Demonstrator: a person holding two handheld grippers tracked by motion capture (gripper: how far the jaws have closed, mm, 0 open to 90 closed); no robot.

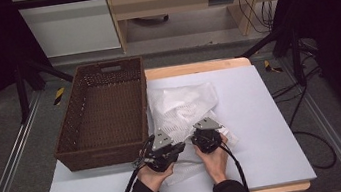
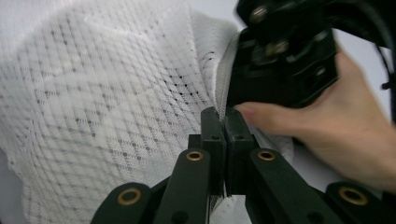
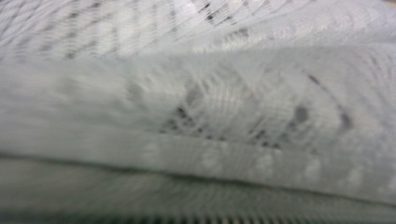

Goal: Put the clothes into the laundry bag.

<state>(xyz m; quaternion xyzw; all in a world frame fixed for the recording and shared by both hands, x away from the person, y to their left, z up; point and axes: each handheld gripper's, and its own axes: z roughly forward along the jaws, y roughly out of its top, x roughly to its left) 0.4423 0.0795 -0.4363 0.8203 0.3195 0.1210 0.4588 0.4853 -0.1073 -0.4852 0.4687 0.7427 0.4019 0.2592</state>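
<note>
A: What does the left hand-held gripper (image 2: 225, 116) have between its jaws?

B: Its two black jaws are pressed together, and a seam edge of the white mesh cloth (image 2: 102, 107) is pinched between them. The rest of the cloth spreads ahead of it and to its left side.

A: And the right hand-held gripper (image 1: 208, 138)?

B: In the high view it is just beside the left one, on the near part of the same cloth (image 1: 183, 109). Its own camera is very close to the mesh fabric (image 3: 196, 93) and blurred, and the jaws are hidden. I cannot tell if it is closed or if it grips something.

A: What is near the left hand-held gripper (image 1: 163, 150)?

B: In its own view, the person's right hand (image 2: 336, 130) is just ahead and to its right, a fingertip almost touching the jaw tips. In the high view, the brown woven basket (image 1: 105, 112) stands on the desk (image 1: 264, 128) ahead of it and to its left, close to the cloth.
</note>
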